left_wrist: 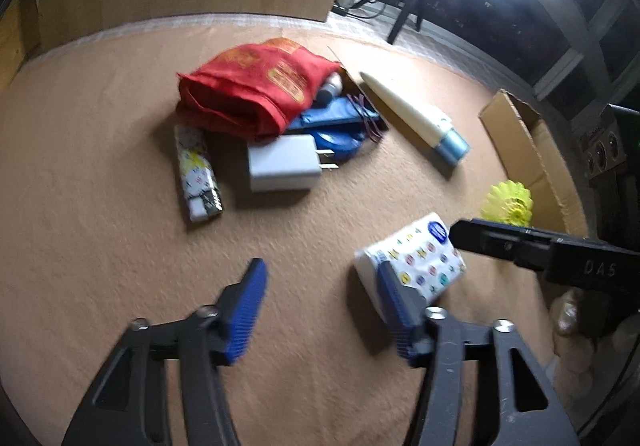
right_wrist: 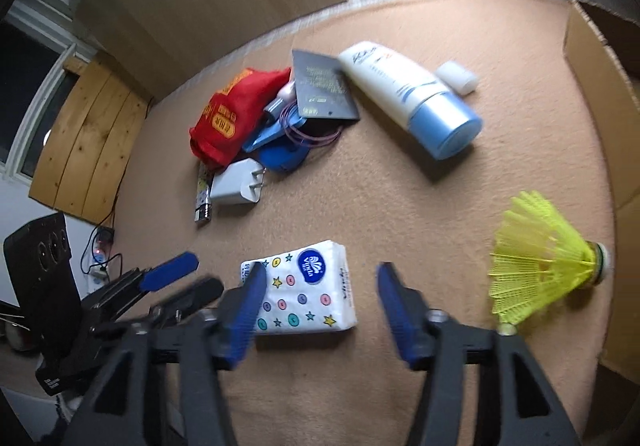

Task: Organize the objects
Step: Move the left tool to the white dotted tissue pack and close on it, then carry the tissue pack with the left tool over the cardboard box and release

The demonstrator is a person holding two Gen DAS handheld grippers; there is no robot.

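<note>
Tissue pack point(right_wrist: 304, 288) flat on tan worktop point(right_wrist: 400, 206) | our right tongs point(right_wrist: 320, 310) spread, pack between them, pads clear | our left tongs point(left_wrist: 320, 306) spread, empty, just beside pack | yellow shuttlecock point(right_wrist: 548, 262) right of pack

You have bare carpet point(right_wrist: 400, 206) open ahead of the tissue pack point(right_wrist: 304, 286). The pile around the red bag point(right_wrist: 232, 114) blocks the far left, while the cardboard box point(right_wrist: 600, 94) (with the shuttlecock point(right_wrist: 544, 262) beside it) walls the right.
</note>
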